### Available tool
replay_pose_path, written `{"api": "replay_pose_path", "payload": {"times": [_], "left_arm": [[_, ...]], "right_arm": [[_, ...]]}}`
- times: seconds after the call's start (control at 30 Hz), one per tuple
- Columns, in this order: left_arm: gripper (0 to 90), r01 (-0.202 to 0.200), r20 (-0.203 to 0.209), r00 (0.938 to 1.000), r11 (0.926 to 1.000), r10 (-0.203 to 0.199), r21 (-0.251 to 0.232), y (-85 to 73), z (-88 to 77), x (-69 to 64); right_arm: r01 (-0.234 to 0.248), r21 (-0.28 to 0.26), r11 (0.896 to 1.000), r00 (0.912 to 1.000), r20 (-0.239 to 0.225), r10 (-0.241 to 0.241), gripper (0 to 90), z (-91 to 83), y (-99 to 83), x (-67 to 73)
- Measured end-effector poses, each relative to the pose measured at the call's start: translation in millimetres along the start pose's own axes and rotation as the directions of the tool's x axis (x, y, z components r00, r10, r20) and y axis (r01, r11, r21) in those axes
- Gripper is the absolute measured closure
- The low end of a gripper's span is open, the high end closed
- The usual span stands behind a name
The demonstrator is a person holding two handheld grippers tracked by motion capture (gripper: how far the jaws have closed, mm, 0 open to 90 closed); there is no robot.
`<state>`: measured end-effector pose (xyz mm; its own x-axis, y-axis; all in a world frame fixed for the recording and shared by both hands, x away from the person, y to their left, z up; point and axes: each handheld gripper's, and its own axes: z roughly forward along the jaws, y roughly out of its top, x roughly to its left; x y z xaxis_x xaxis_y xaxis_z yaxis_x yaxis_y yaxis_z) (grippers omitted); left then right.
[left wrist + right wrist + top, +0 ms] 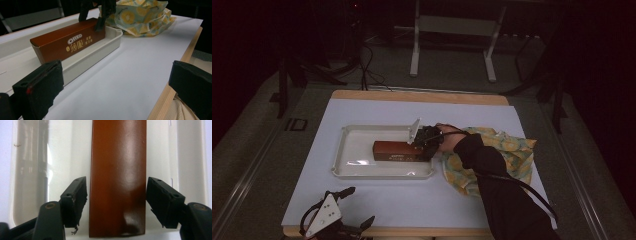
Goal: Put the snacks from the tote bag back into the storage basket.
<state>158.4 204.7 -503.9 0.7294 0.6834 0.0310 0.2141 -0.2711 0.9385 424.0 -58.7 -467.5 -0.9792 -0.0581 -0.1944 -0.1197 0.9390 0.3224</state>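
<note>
At the bottom left of the high view my left gripper [346, 210] rests open, holding nothing. Mid-frame, the white tray [343, 150] holds a brown box [394, 150], its long axis running left-right. My right gripper [426, 145] straddles its right end, jaws apart. Right: a yellow cloth [512, 152].

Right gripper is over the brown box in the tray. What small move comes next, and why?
Probably close the right gripper on the brown box. Its open jaws straddle the box's near end with a small gap on each side, and the box lies in the white tray. The left gripper sits open, apart.
</note>
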Motion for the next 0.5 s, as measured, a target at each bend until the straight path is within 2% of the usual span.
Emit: {"api": "replay_pose_path", "payload": {"times": [0.2, 0.33, 0.5], "left_arm": [[0.0, 0.001, -0.001, 1.0000, 1.0000, -0.001, -0.001, 0.1, 0.0, 0.0], [0.1, 0.004, -0.001, 1.0000, 1.0000, -0.004, 0.000, 0.0, 0.3, 0.1], [0.0, 0.002, -0.001, 1.0000, 1.0000, -0.002, 0.001, 0.2, 0.3, -0.1]], "right_arm": [[-0.004, -0.024, 1.000, 0.9999, 0.014, 0.005, 30.2, -10.9, 0.1, -0.8], [-0.014, -0.060, 0.998, 0.9994, 0.030, 0.016, 30.2, -25.3, 0.2, -0.8], [-0.057, -0.083, 0.995, 0.9980, 0.020, 0.059, 28.3, -40.1, -1.0, -2.6]]}}
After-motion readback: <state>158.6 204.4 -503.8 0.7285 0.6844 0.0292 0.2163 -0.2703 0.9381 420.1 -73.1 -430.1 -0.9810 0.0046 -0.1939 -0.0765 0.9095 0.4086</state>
